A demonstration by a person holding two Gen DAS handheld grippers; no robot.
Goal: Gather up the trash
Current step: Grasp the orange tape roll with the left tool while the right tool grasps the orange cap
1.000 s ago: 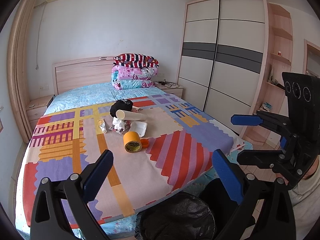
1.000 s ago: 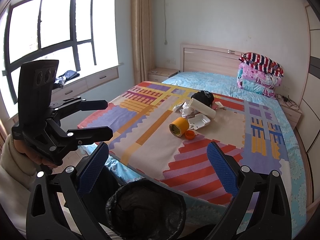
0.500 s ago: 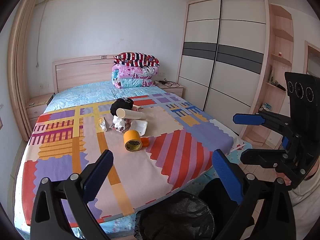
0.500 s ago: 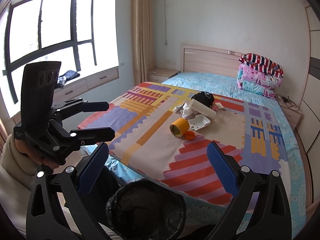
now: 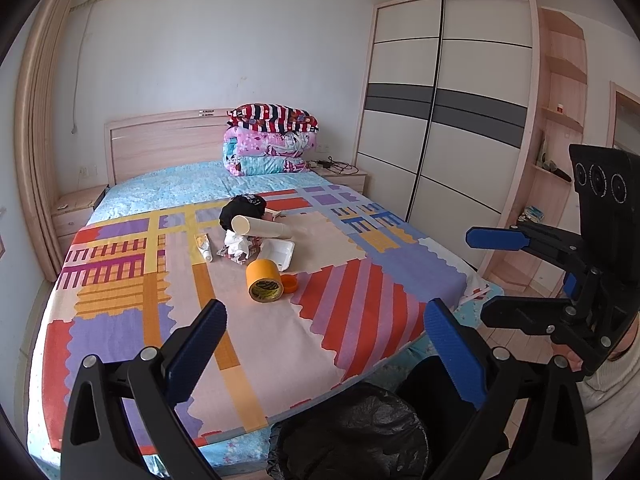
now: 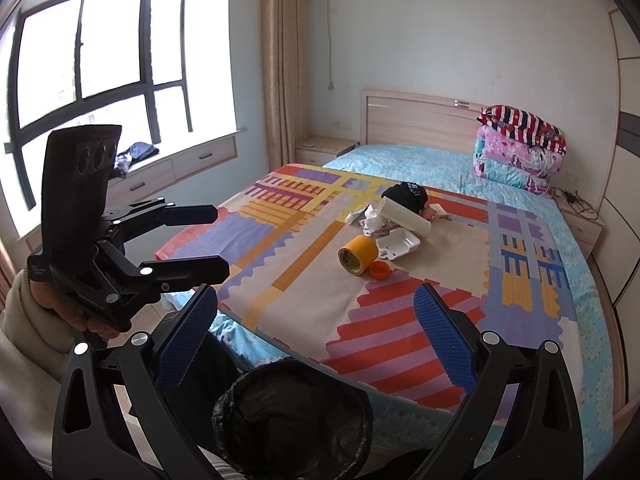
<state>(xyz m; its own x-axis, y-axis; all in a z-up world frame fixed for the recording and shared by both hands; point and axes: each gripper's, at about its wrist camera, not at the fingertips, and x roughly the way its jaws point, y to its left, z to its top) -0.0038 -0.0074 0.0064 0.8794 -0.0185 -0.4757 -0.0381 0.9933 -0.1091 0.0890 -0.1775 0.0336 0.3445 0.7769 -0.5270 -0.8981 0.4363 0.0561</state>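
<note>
Trash lies in a heap mid-bed: a yellow tape roll (image 5: 264, 285) (image 6: 357, 255), an orange cap (image 5: 289, 283) (image 6: 379, 270), a white foam box (image 5: 278, 254) (image 6: 397, 243), a cardboard tube (image 5: 260, 227) (image 6: 405, 217), crumpled tissue (image 5: 237, 246), a small tube (image 5: 203, 245) and a black cap (image 5: 242, 210). A bin with a black bag (image 5: 352, 432) (image 6: 292, 412) stands at the bed's foot. My left gripper (image 5: 322, 342) is open and empty. My right gripper (image 6: 316, 336) is open and empty. Both hover near the bin, well short of the trash.
The bed (image 5: 132, 320) has a patchwork cover and folded quilts (image 5: 272, 144) at the headboard. A wardrobe (image 5: 448, 120) stands to the right, a window bench (image 6: 168, 168) to the left, nightstands beside the headboard.
Both grippers have drifted only slightly; the bed and trash sit a little lower and closer in the left wrist view. Both stay open.
</note>
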